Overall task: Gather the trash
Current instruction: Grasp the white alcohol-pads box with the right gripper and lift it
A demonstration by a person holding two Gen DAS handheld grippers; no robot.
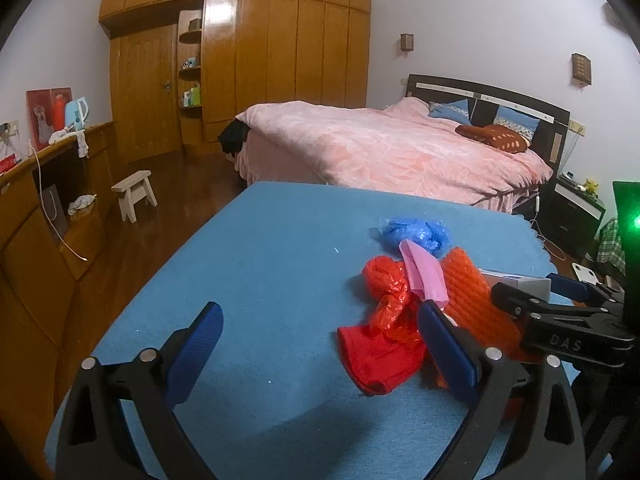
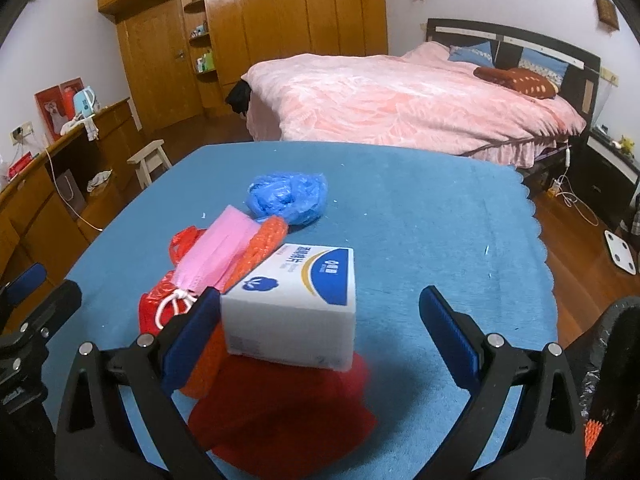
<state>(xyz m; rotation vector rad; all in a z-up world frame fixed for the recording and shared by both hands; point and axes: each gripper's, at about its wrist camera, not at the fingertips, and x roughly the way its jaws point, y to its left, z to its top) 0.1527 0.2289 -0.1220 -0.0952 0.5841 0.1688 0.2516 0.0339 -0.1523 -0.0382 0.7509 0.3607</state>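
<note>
A heap of trash lies on the blue table (image 1: 260,264): a crumpled blue plastic bag (image 1: 416,234), a pink face mask (image 1: 425,276), a red plastic bag (image 1: 386,284), orange bubble wrap (image 1: 474,300) and a dark red cloth (image 1: 376,360). A white and blue box (image 2: 296,300) rests on the red cloth (image 2: 288,412), between the open fingers of my right gripper (image 2: 320,316). My left gripper (image 1: 320,328) is open and empty, just left of the heap. The blue bag (image 2: 288,196), mask (image 2: 218,252) and bubble wrap (image 2: 256,248) also show in the right wrist view.
A black bin bag (image 2: 608,380) hangs at the table's right edge. A bed with a pink cover (image 1: 392,148) stands behind the table. A wooden sideboard (image 1: 48,216) and a small stool (image 1: 134,194) are at the left. A white scale (image 2: 620,252) lies on the floor.
</note>
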